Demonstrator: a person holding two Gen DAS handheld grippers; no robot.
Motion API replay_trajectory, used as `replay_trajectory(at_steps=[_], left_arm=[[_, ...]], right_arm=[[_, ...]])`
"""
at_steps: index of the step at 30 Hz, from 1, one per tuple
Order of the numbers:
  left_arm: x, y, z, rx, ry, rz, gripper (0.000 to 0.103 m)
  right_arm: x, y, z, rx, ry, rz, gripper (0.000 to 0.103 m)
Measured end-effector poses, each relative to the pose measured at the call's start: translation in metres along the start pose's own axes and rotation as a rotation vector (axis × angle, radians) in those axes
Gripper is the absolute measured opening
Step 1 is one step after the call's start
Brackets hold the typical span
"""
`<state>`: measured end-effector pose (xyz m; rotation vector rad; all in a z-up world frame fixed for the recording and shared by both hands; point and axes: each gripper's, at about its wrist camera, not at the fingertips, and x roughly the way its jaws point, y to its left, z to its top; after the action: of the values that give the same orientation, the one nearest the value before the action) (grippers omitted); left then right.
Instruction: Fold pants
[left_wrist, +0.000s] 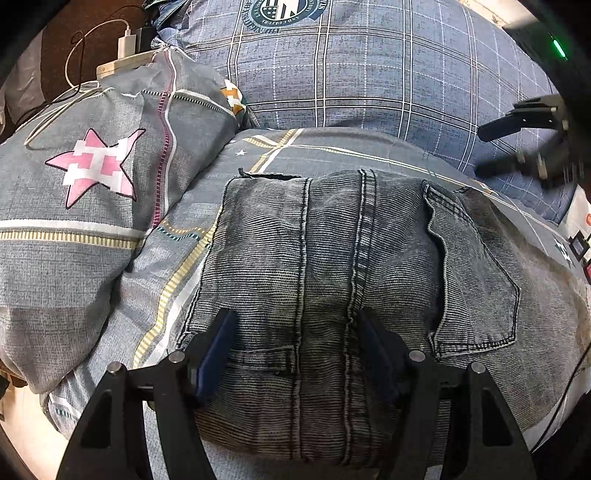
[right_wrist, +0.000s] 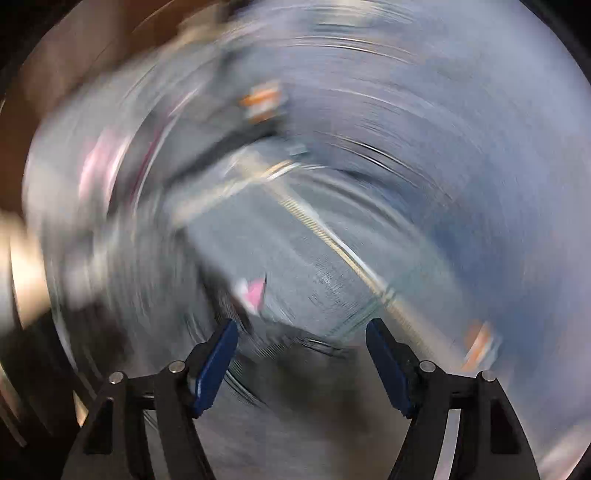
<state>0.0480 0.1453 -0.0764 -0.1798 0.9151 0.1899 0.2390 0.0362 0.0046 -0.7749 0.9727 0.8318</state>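
Note:
Grey-blue denim pants (left_wrist: 332, 266) lie folded into a compact bundle on the bed, back pocket (left_wrist: 476, 280) facing up. In the left wrist view my left gripper (left_wrist: 297, 325) stands open, its blue-padded fingertips (left_wrist: 221, 332) resting on top of the near part of the denim, with flat fabric between them. My right gripper (left_wrist: 513, 146) hovers open over the bedding at the right edge, above and beyond the pants and apart from them. The right wrist view is smeared by motion; there my right gripper (right_wrist: 301, 332) is open with nothing between its pads.
A grey pillow with a pink star (left_wrist: 96, 166) lies left of the pants. A blue plaid duvet (left_wrist: 369, 74) fills the far side. A white charger with cable (left_wrist: 127, 40) sits at the far left corner. The grey striped sheet (left_wrist: 173, 258) lies under the pants.

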Motion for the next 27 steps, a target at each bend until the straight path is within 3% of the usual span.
replay_trajectory(at_steps=[2,4,6,8,10,15,22,24,27], left_arm=[[0.0,0.0,0.0,0.001,-0.001,-0.001,0.07],[0.001,-0.001,0.0,0.005,-0.004,0.006,0.07],[0.002,-0.002,0.001,0.007,-0.006,0.011,0.071],[0.002,-0.003,0.001,0.008,-0.008,0.015,0.071],[0.003,-0.003,0.001,0.007,-0.009,0.017,0.072],[0.004,-0.004,0.002,0.007,-0.013,0.023,0.073],[0.007,-0.005,0.005,0.006,-0.017,0.038,0.076],[0.007,-0.005,0.006,0.006,-0.019,0.04,0.076],[0.008,-0.004,0.006,0.003,-0.022,0.048,0.079]], right_arm=[[0.005,0.013,-0.011,-0.221,0.024,-0.046,0.075],[0.008,0.027,-0.019,-0.387,0.027,-0.015,0.075],[0.007,0.037,-0.021,-0.475,-0.023,0.034,0.072],[0.016,0.044,-0.017,-0.523,-0.019,0.081,0.06],[0.033,0.048,-0.015,-0.58,0.029,0.116,0.031],[0.061,0.042,-0.01,-0.638,0.105,0.24,0.029],[0.058,0.028,-0.013,-0.724,0.101,0.293,0.033],[0.063,0.025,-0.014,-0.695,0.144,0.338,0.033],[0.069,0.011,-0.003,-0.582,0.213,0.419,0.023]])
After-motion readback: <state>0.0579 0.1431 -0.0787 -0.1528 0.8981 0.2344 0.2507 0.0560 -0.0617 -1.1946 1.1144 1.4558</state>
